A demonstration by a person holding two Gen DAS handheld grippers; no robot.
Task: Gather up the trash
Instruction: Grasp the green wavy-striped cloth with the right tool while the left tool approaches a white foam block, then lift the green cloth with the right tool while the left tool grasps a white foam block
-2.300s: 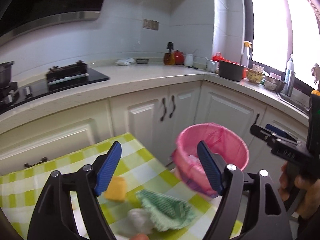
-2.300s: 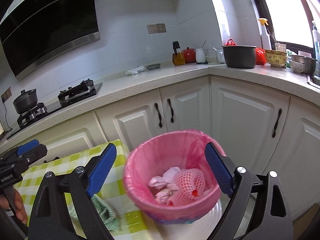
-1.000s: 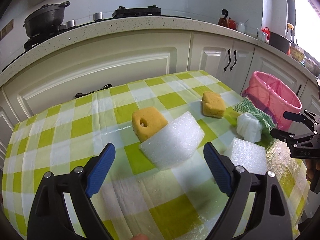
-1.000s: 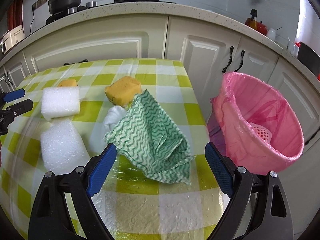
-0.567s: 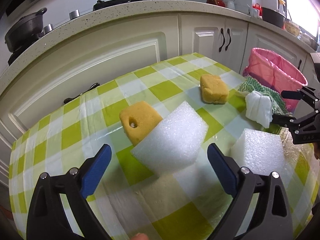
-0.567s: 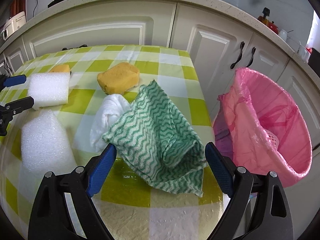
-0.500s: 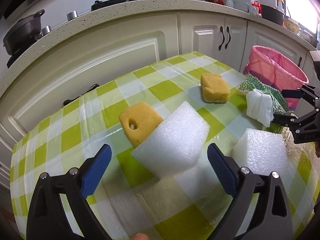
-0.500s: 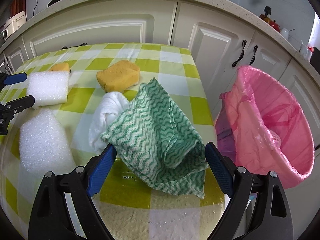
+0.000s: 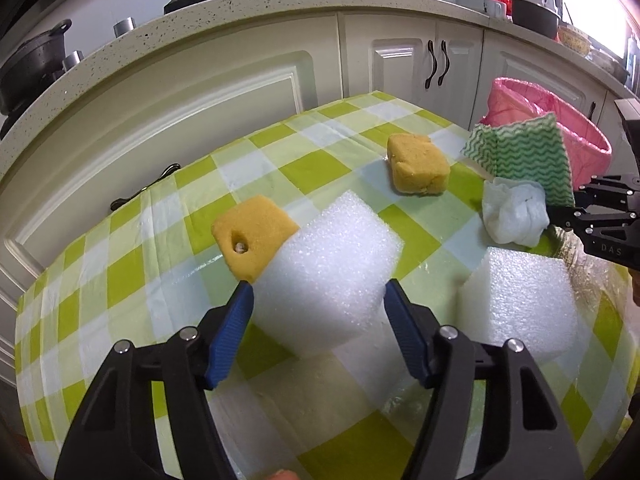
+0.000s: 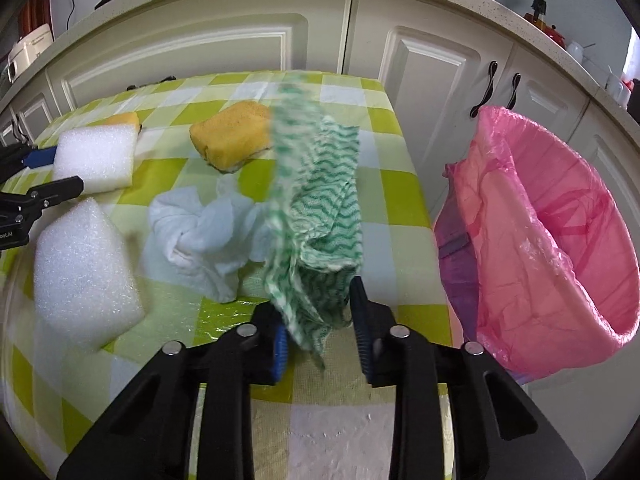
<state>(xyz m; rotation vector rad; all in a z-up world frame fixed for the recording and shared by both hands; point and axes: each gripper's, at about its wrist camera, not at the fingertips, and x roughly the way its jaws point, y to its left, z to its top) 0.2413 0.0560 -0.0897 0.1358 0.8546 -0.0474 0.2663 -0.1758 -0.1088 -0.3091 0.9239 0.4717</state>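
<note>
My left gripper point(image 9: 318, 308) is shut on a white foam block point(image 9: 328, 260) on the green checked table point(image 9: 160, 240). A yellow sponge with a hole point(image 9: 250, 234) touches the block's far left. My right gripper point(image 10: 318, 300) is shut on the green wavy cloth point(image 10: 320, 216), which hangs lifted and blurred above the table; it also shows in the left wrist view point(image 9: 524, 152). The pink-lined trash bin point(image 10: 552, 240) stands just right of the table edge.
A second foam block point(image 9: 520, 300), a crumpled white tissue point(image 10: 200, 236) and another yellow sponge point(image 10: 232, 136) lie on the table. White cabinets point(image 9: 200, 92) and a countertop with a stove and pots run behind it.
Both grippers have closed: the left on the foam block, the right on the green cloth. The cloth has been raised off the table.
</note>
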